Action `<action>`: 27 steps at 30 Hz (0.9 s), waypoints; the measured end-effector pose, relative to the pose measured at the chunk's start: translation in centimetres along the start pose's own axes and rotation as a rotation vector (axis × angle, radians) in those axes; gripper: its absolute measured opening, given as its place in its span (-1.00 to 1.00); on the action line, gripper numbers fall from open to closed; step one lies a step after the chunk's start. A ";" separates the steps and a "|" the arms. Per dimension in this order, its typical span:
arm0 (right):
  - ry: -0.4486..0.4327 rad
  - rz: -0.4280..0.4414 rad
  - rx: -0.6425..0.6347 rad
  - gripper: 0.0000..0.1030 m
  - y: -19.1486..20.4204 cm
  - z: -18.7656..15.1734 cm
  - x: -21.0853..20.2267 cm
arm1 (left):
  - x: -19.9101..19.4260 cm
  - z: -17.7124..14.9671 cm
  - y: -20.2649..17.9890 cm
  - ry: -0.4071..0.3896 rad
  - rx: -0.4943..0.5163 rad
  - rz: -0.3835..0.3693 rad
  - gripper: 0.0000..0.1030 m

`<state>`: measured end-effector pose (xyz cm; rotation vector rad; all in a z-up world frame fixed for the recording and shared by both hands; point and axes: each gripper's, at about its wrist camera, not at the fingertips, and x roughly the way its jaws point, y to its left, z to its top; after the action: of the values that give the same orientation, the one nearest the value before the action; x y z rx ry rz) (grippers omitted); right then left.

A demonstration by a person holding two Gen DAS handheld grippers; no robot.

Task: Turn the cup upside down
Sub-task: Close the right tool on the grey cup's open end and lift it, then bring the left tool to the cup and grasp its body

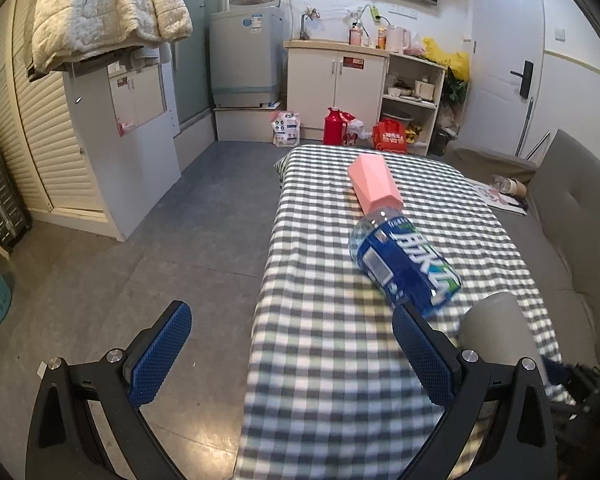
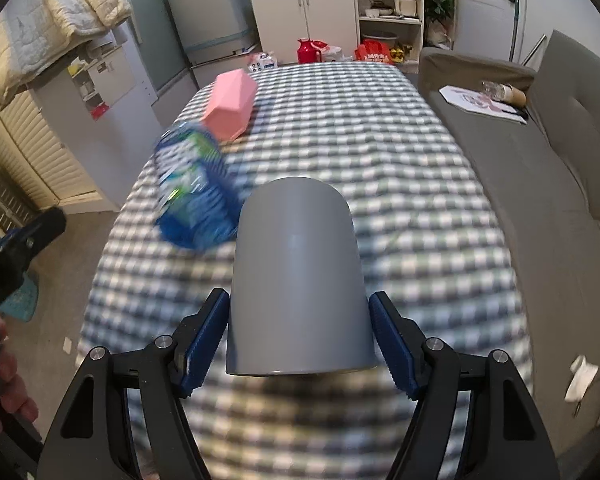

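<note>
A grey cup sits between the blue pads of my right gripper, its closed rounded end pointing away from the camera and its rim toward it. The pads press both its sides. It is just above the checked cloth. In the left wrist view the cup shows at the right, behind my right finger. My left gripper is open and empty, low over the table's near left edge.
A blue-labelled water bottle lies on the checked tablecloth with a pink box beyond it. A grey sofa runs along the table's right side. Floor lies to the left.
</note>
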<state>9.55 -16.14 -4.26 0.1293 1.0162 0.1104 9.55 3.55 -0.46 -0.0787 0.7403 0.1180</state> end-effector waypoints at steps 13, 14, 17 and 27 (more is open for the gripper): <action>-0.001 0.007 0.042 0.65 0.9 -1.2 -2.1 | -3.7 -0.7 -0.5 0.000 0.044 0.024 1.00; -0.014 0.007 0.040 0.66 0.7 -1.2 -2.6 | -4.0 -0.5 -0.7 -0.003 0.050 0.027 1.00; -0.057 -0.001 0.032 0.73 -0.3 -1.1 -4.7 | -4.3 -0.3 -1.8 0.010 0.042 0.038 1.00; -0.150 -0.149 0.058 0.73 -7.3 -1.4 -9.6 | -2.6 -0.3 -9.1 0.094 0.110 -0.056 1.00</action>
<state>3.56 -24.77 1.89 0.1126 0.8762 -0.0643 8.68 -5.76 1.31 -0.0001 0.8365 0.0197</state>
